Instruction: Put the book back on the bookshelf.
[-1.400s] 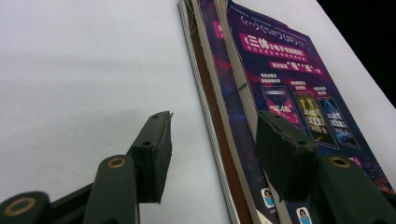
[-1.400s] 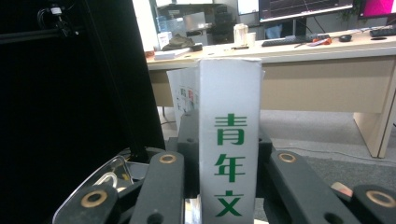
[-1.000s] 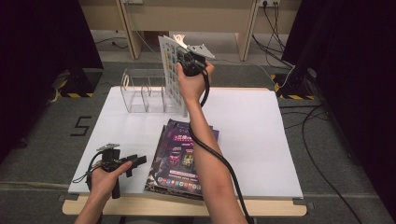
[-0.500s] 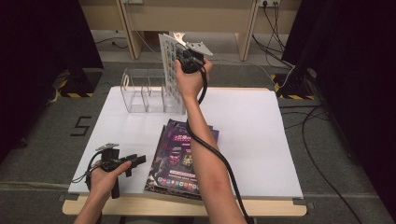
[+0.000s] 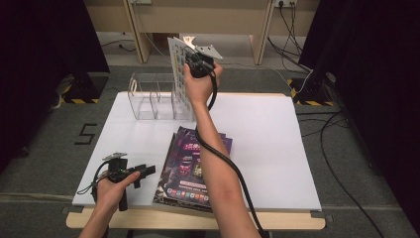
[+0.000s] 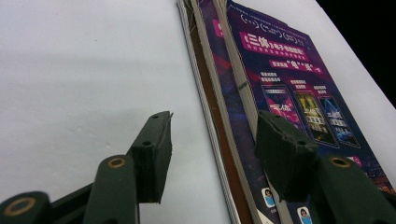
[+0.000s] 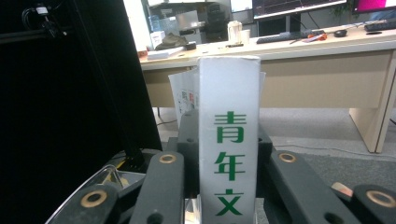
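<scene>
Nothing much has shifted since a second ago, just my right gripper (image 5: pixel 190 52) nudging a touch over the clear rack (image 5: pixel 148 96). It's clamped on a white magazine (image 7: pixel 229 140) with green lettering, held upright above the rack's right end at the far side of the table (image 5: pixel 277 148). My left gripper (image 6: pixel 212 140) sits low near the front edge, jaws apart and empty, just beside the purple magazines (image 5: pixel 193 168) stacked flat mid-table.

High view looks down from above; left gripper view skims the magazines (image 6: pixel 280 93), probably both showing them.
</scene>
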